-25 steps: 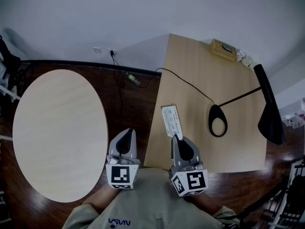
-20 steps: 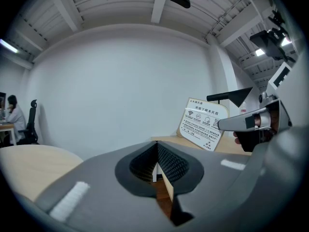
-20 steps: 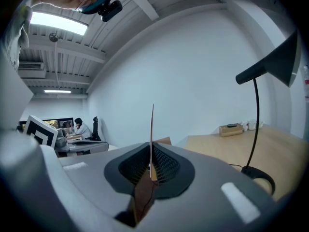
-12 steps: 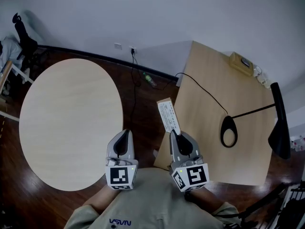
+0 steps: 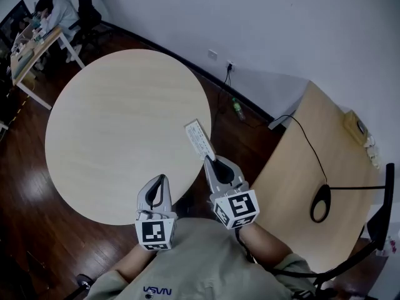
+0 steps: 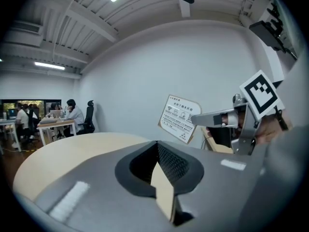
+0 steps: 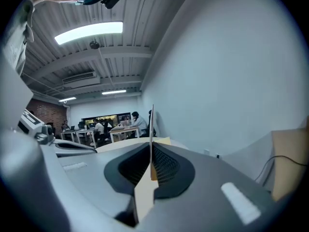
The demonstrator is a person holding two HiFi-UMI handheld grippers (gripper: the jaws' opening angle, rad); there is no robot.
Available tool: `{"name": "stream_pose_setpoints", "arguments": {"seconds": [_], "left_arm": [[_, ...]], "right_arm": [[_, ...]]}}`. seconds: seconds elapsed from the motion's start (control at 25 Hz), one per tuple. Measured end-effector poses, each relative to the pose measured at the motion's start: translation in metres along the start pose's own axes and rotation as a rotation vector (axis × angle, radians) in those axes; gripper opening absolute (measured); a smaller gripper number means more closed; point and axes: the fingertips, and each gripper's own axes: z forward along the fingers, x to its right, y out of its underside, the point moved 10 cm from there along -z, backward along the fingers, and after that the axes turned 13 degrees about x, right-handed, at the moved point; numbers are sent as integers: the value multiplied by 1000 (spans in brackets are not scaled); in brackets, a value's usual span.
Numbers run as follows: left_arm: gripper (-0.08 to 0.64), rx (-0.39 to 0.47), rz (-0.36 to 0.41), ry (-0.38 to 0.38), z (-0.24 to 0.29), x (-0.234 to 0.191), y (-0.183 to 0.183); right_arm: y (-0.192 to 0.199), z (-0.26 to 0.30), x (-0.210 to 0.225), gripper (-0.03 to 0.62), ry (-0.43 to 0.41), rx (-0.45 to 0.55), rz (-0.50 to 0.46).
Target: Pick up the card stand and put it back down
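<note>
Smooth card stand (image 5: 199, 140) (matt wooden table (image 5: 112, 124))

The shirt (image 5: 156, 290) bears letters reading roughly "VSVN". The print and icons on the card stand (image 6: 179, 118) are too small to read

White printed card stand (image 5: 199, 139) aloft (clamped, right tool (image 5: 210, 160)).

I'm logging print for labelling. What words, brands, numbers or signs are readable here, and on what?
"VSVN", as the head view shows it: on the person's shirt.
Lines of print and small icons on the card stand, held in the right tool: too small to read.
Black-and-white squares on the marker cubes: no words.
</note>
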Motion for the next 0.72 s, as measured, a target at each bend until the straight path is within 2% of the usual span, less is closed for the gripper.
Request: {"name": "stream_pose_setpoints", "arguments": {"seconds": [0.36,0.56,0.72], "left_arm": [[8,-40,-3,-95,-20,-58,13],[8,-66,17,-117,-27,-82,19],[8,-121,14,-125,-30,-96,15]], "right_arm": [[106,90,-41,15,-157,-212,11],[152,117,-45,15,-162,-286,35],[176,131,-48,15,-166,-340,32]]}}
